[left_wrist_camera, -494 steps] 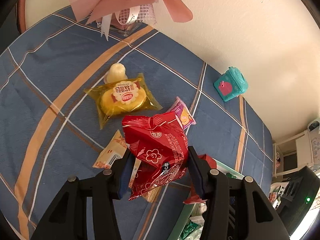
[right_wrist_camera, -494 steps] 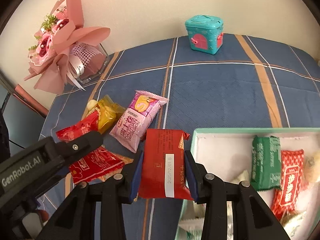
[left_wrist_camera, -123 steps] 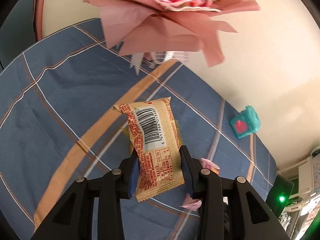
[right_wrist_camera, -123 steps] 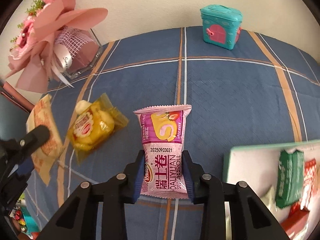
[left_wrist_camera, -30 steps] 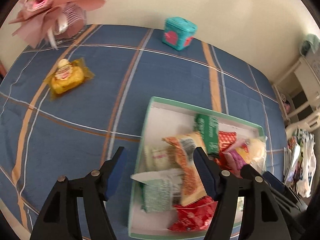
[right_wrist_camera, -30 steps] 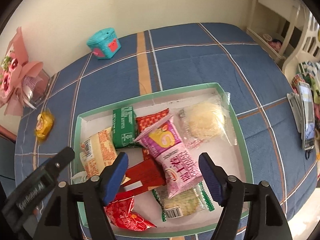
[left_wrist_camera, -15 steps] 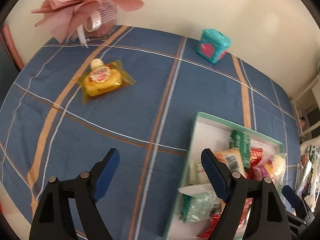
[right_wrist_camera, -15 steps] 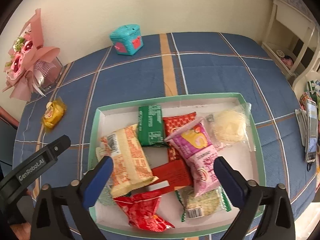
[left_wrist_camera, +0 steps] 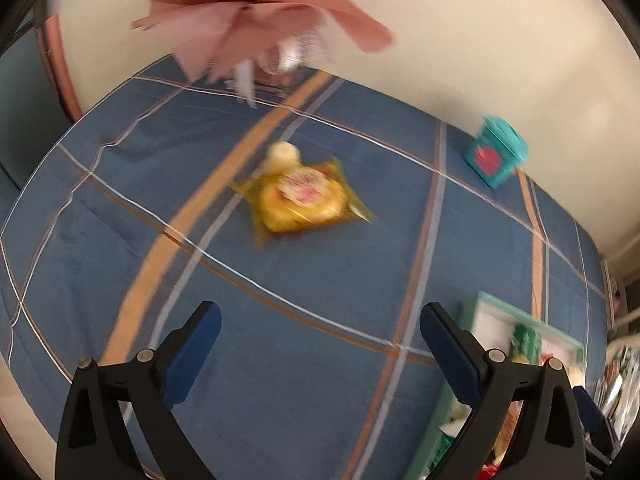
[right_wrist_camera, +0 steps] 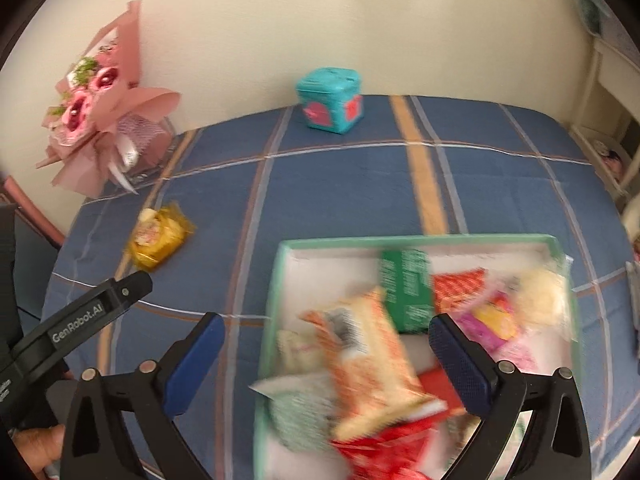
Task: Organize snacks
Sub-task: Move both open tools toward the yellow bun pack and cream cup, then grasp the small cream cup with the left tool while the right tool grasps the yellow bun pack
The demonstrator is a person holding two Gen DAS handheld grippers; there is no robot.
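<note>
A yellow cake packet (left_wrist_camera: 298, 200) lies alone on the blue plaid tablecloth (left_wrist_camera: 320, 280); it also shows in the right wrist view (right_wrist_camera: 160, 236). My left gripper (left_wrist_camera: 316, 320) is open and empty, a short way in front of the packet. A green-rimmed white box (right_wrist_camera: 280, 280) holds several snacks, among them an orange-and-cream packet (right_wrist_camera: 368, 360), a green packet (right_wrist_camera: 406, 288) and a pink packet (right_wrist_camera: 496, 328). My right gripper (right_wrist_camera: 326, 332) is open and empty above the box's left edge. The box's corner shows in the left wrist view (left_wrist_camera: 500, 304).
A pink flower bouquet (right_wrist_camera: 100, 104) stands at the back left by the wall and overhangs the left wrist view (left_wrist_camera: 260, 4). A teal toy box (right_wrist_camera: 330, 100) sits at the back by the wall (left_wrist_camera: 496, 156). Furniture stands past the table's right edge.
My left gripper has swung left and closer to the yellow packet, away from the box. My right gripper has shifted left over the box's left edge. Both stay open.
</note>
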